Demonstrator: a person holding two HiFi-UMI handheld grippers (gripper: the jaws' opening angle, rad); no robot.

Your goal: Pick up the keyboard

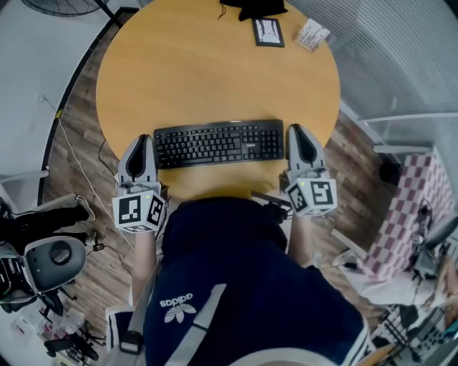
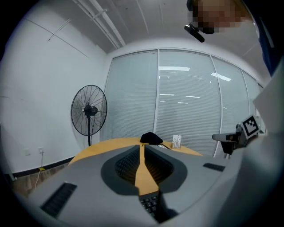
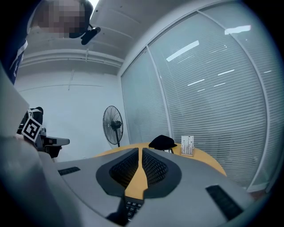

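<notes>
A black keyboard [image 1: 218, 143] lies flat near the front of the round wooden table [image 1: 200, 71]. In the head view my left gripper [image 1: 143, 137] sits just off the keyboard's left end, its jaws together with nothing between them. My right gripper [image 1: 297, 129] sits just off the right end, also shut and empty. In the left gripper view the closed left gripper [image 2: 142, 146] points across the table, and a few keyboard keys [image 2: 151, 205] show below it. The right gripper view shows the same for the right gripper [image 3: 140, 150], with keys [image 3: 132, 207] underneath.
At the table's far edge lie a black bundle [image 1: 261, 7], a dark card [image 1: 268, 32] and a white card stand [image 1: 313, 34]. A standing fan [image 2: 89, 111] is beyond the table by a glass wall. An office chair [image 1: 50, 261] stands on the left and a checkered cloth [image 1: 404, 207] hangs on the right.
</notes>
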